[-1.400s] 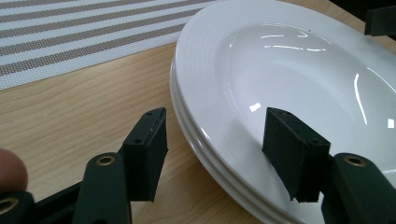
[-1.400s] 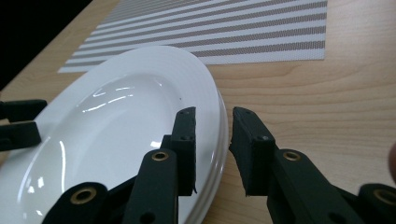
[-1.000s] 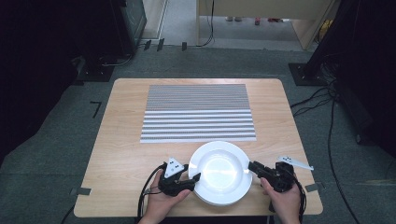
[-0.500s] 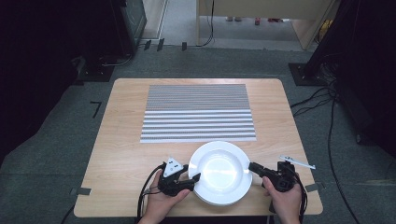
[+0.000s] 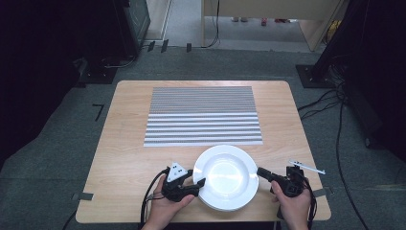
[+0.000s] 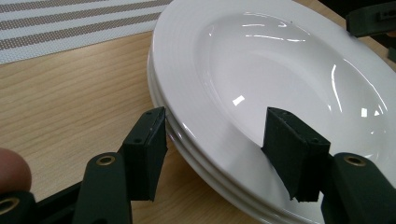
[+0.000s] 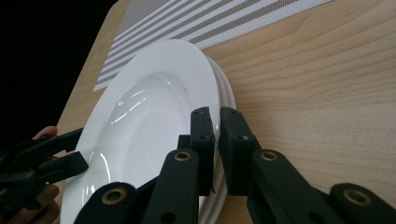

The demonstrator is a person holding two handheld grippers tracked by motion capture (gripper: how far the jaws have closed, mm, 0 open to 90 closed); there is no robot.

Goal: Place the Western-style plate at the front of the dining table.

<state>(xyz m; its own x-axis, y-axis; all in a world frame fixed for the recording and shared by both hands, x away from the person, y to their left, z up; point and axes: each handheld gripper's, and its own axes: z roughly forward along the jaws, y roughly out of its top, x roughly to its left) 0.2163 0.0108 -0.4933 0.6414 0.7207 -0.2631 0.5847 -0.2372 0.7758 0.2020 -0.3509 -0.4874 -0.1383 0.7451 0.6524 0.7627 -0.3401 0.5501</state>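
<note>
A stack of white plates (image 5: 225, 177) sits near the table's front edge, right of centre. My left gripper (image 5: 197, 184) is at the stack's left rim. In the left gripper view it (image 6: 217, 140) stands open astride the rim of the plates (image 6: 280, 60), one pad beside the stack and one over the top plate. My right gripper (image 5: 261, 171) is at the right rim. Its jaws (image 7: 218, 126) have just been closing and now pinch the rim of the top plate (image 7: 154, 107).
A grey-and-white striped placemat (image 5: 203, 115) lies on the wooden table (image 5: 129, 158) behind the plates. Bare wood lies to both sides. The table's front edge is just below both hands. Cables run across the dark floor at the right.
The right gripper's jaws have drawn together on the top plate's rim. Both hands and the plates have stayed where they were.
</note>
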